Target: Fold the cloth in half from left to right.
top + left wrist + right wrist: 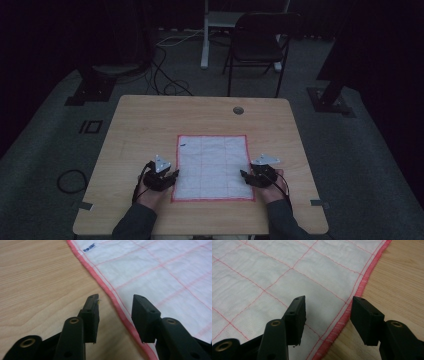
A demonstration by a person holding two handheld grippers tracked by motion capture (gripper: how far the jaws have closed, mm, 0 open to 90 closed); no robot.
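Straddling the red hem, the left gripper's (115,307) fingers (91,315) stood apart with nothing pinched, one over bare wood, one over fabric. The right gripper's (328,312) fingers (295,317) gaped likewise across the opposite hem, gripping nothing. The white cloth (212,167) lay flat on the worktop (150,120), near its front edge. A shallow pinch could slip off the thin hem, or catch only one side and skew the cloth. Bare wood lay open beyond and beside it.

A soft white woven cloth (212,166) with red stitched edging lies on a smooth, matt pale wood-grain table (145,125)
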